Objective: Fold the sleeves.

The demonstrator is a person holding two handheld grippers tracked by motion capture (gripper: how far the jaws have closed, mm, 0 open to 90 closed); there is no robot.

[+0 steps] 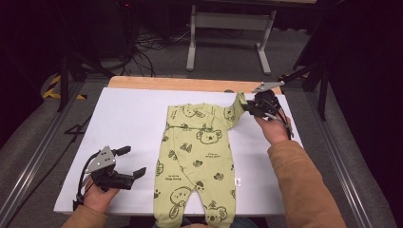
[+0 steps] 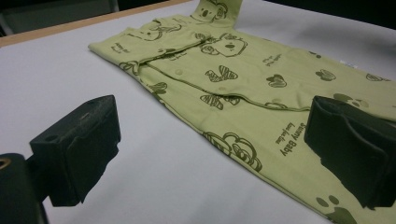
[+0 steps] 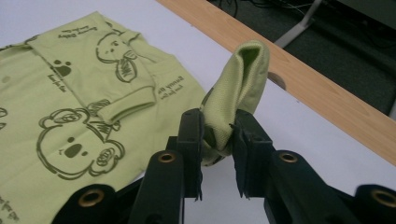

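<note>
A light green baby romper (image 1: pixel 197 156) printed with dark koala faces lies flat on the white table top (image 1: pixel 128 118), legs toward the near edge. Its left sleeve is folded across the chest (image 3: pixel 109 60). My right gripper (image 1: pixel 247 107) is shut on the cuff of the right sleeve (image 3: pixel 238 84) and holds it lifted off the table at the far right, the cuff sticking up between the jaws. My left gripper (image 1: pixel 130 161) rests open near the front left, to the left of the romper's leg (image 2: pixel 261 140), with nothing between its black jaws.
The wooden far edge of the table (image 1: pixel 190 84) runs behind the romper. Beyond it are a grey floor with cables and a metal table frame (image 1: pixel 228 28). White table surface lies bare to the left of the garment.
</note>
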